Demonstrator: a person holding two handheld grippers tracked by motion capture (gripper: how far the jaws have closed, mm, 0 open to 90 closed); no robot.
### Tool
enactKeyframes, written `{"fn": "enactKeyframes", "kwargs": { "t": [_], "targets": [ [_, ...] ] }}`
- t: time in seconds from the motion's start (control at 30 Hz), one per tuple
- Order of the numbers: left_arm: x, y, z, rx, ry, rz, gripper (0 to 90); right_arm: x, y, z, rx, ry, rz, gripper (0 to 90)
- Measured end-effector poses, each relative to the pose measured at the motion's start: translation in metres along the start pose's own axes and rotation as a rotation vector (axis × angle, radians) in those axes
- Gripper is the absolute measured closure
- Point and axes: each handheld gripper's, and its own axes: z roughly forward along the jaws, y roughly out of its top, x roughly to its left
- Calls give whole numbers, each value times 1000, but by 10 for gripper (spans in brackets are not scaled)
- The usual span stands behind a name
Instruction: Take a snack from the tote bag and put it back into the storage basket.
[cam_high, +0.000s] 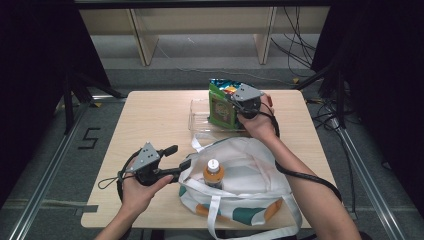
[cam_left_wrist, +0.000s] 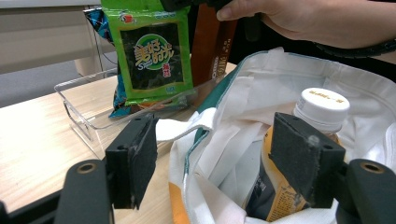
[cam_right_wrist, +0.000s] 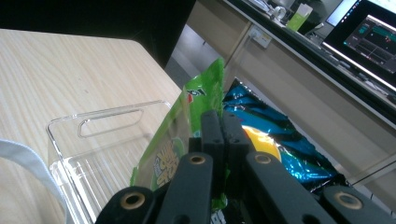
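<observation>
**Seaweed packet pinched at its edge above the tray**

Going left to right: the left gripper (cam_high: 172, 159) has its jaws spread apart at the rim of the white tote bag (cam_high: 250, 165), with nothing squeezed between them; a capped bottle (cam_high: 213, 172) stands inside. The right gripper (cam_high: 235, 102) is clenched on the green seaweed packet (cam_high: 221, 107), holding it upright over the clear plastic tray (cam_high: 197, 117). The pinch looks thin, so the packet could slip, or snag the blue snack bag (cam_right_wrist: 280, 140) just behind it. The bag mouth may sag shut.
</observation>
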Motion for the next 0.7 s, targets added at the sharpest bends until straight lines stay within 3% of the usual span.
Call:
{"fn": "enactKeyframes", "kwargs": {
  "t": [0.1,0.2,0.4,0.43,0.5,0.67,0.7],
  "targets": [
    [0,0,0,-1,0,2,313,0,0,-2,8,-2,-3,900],
    [0,0,1,-5,-9,-1,313,2,-1,-4,33,8,36,900],
    [0,0,0,4,-2,1,313,-1,-4,-8,57,7,63,900],
    [0,-1,1,3,-3,1,313,1,-4,-10,74,5,89,900],
    [0,-1,1,5,-3,4,313,1,-5,-11,83,-2,71,900],
    [-1,0,1,5,-3,4,313,0,-10,-13,119,-13,93,892],
    [-1,0,1,5,-3,3,312,-2,-11,-13,119,-16,64,890]
  ]
}}
